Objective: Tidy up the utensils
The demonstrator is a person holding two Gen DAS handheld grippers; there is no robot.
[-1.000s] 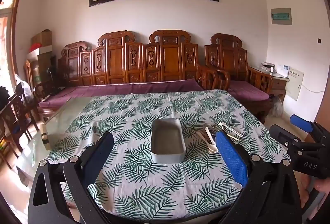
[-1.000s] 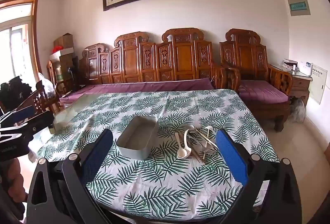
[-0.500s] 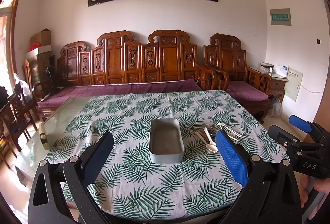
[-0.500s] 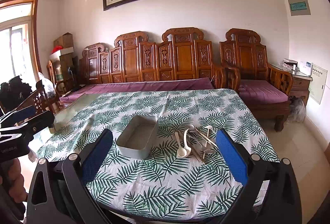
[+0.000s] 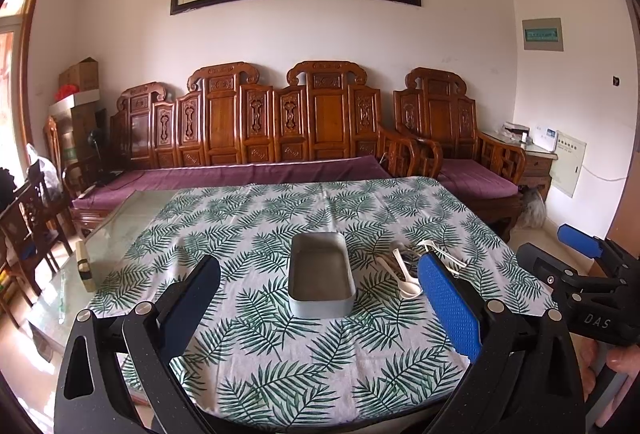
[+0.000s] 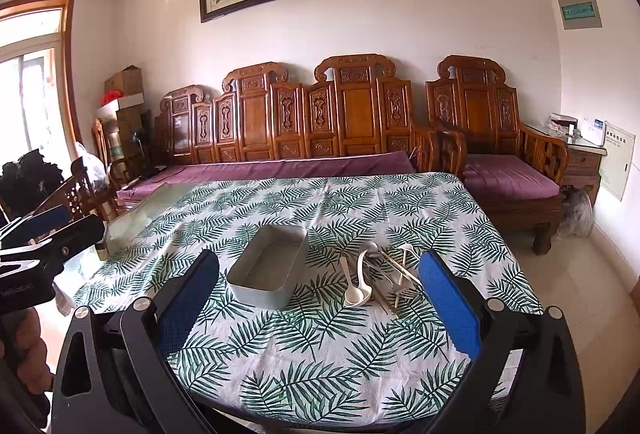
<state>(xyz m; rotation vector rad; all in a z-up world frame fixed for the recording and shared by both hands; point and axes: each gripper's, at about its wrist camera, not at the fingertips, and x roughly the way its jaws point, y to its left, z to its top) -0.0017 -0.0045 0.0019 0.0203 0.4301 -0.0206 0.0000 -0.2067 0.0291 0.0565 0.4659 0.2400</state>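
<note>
The left hand-held gripper (image 5: 320,298) is hovering short of the near edge of the table (image 5: 280,374), its blue pads spread wide and holding nothing. The right hand-held gripper (image 6: 320,298) is hanging at that same near edge, equally wide and empty.

A grey metal tin (image 5: 321,279) is sitting on the leaf-print cloth around the middle of the table, closer to the near edge than the far one, and it is showing an empty floor. Just beside it, toward the right edge, a loose heap of utensils (image 6: 380,276) is lying: white spoons (image 6: 356,284) nearest the tin, and thin sticks, likely chopsticks (image 6: 394,270), crossing other pieces behind them. Nothing is in the tin yet, so the sorting is judged to be only starting.

The trouble is sitting in that heap. The pieces are overlapping, so a grip closing on one spoon is likely to drag a neighbour along or flick it toward the right edge. The spoons are lying flat and look smooth, so wide pads coming down at a shallow angle may skid off and bunch the cloth, nudging the tin. With both hand-held grippers close together, they may also be crowding each other.
</note>
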